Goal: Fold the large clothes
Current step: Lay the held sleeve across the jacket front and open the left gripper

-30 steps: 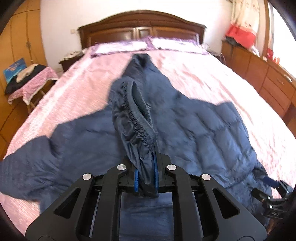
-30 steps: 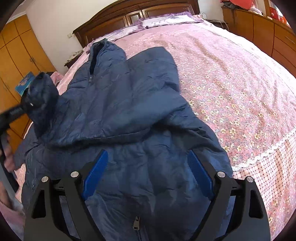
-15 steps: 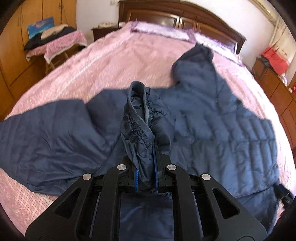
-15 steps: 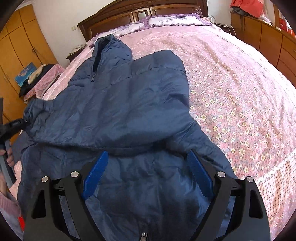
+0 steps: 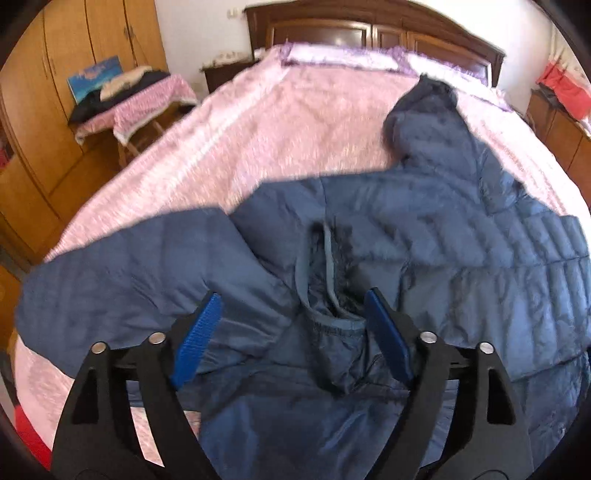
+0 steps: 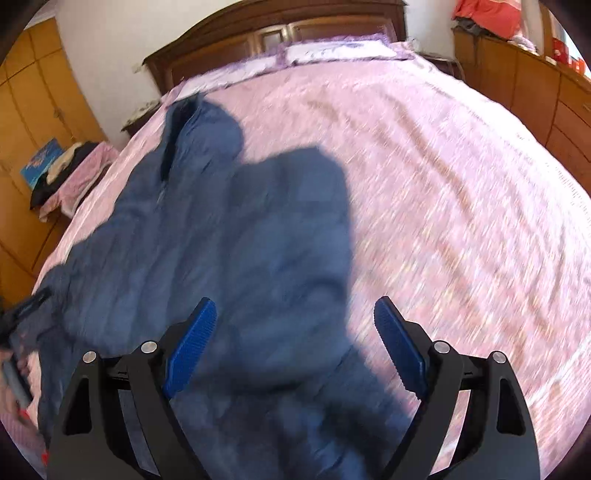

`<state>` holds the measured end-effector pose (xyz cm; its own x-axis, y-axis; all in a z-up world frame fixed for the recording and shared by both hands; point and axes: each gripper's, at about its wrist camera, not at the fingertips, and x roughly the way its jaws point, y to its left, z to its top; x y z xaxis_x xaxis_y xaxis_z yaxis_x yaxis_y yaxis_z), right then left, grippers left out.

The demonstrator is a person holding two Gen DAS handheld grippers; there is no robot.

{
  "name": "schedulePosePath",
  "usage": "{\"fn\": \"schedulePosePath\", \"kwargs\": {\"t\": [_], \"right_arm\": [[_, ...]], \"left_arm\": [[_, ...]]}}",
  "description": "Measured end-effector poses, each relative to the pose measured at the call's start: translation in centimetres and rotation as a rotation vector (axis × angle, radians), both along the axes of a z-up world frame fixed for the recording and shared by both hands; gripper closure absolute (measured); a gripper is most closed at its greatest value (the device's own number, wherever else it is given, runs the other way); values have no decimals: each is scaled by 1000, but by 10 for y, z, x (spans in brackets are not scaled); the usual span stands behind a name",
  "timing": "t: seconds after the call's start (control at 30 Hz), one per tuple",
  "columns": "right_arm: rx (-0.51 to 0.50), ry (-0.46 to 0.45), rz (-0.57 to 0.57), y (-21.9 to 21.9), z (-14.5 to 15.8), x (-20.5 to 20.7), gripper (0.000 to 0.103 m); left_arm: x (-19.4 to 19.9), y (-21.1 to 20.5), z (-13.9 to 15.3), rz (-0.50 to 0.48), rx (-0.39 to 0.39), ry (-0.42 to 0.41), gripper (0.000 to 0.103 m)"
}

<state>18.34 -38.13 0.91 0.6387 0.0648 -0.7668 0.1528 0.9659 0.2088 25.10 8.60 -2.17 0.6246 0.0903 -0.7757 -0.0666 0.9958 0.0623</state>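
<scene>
Jacket: a dark blue padded jacket [image 5: 424, 229] lies spread on the pink bed [image 5: 295, 122], hood toward the headboard [image 5: 369, 26], with one sleeve folded across the body.
Cuff: the elastic sleeve cuff [image 5: 325, 295] sits on the jacket body between the blue pads of the left tongs [image 5: 293, 336]; it looks to brush the right-side pad, and the other pad stands clear.
Risk, sleeve: the slick padded sleeve may spring or slide back off the body now that nothing pins it, and the fold would be undone.
Risk, snag: if the left tongs pull away low, a pad could catch the cuff's elastic edge and drag the sleeve askew.
Risk, bulk: trapped air in the padding may puff the fold up, so the next fold could land crooked.
Left tongs: the jaws have just been opening and now stand wide; the cuff is between them but not pinched.
Right tongs: the right tongs [image 6: 295, 347] gape wide and empty, hanging over the jacket's right half near its edge; the view is blurred, so contact with the cloth cannot be judged.
</scene>
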Motion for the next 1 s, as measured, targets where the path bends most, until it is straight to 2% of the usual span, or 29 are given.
{"fn": "schedulePosePath", "kwargs": {"t": [0.1, 0.2, 0.33, 0.4, 0.5, 0.67, 0.7, 0.73, 0.77, 0.83, 0.87, 0.93, 1.0], "right_arm": [[-3, -14, -39, -19, 4, 21, 18], [5, -5, -49, -30, 1, 42, 17], [173, 18, -39, -44, -14, 68, 14], [237, 33, -49, -52, -23, 79, 13], [319, 59, -56, -63, -42, 100, 13], [480, 56, -79, -76, -72, 116, 14], [539, 40, -85, -78, -76, 116, 20], [575, 22, -79, -79, -76, 114, 46], [594, -8, -73, -77, -73, 110, 61], [537, -57, -47, -72, -57, 102, 82], [480, -91, -35, -70, -46, 97, 86], [326, -149, -32, -65, -22, 89, 88], [222, -106, -64, -68, -24, 99, 88]], "left_arm": [[-3, -3, 20, 13, 9, -43, 21], [4, -14, 24, -23, -42, -40, 21], [22, -33, 3, -74, -100, 10, 22], [31, -41, -12, -86, -110, 44, 39], [45, -43, -34, -75, -118, 96, 54], [57, -48, -57, -83, -88, 126, 57], [59, -50, -59, -83, -85, 128, 57], [59, -50, -59, -85, -82, 129, 57], [60, -51, -60, -91, -80, 127, 56], [60, -54, -58, -114, -88, 119, 56], [61, -56, -58, -128, -95, 117, 55], [63, -62, -59, -140, -105, 120, 54], [67, -69, -64, -143, -101, 129, 52]]}}
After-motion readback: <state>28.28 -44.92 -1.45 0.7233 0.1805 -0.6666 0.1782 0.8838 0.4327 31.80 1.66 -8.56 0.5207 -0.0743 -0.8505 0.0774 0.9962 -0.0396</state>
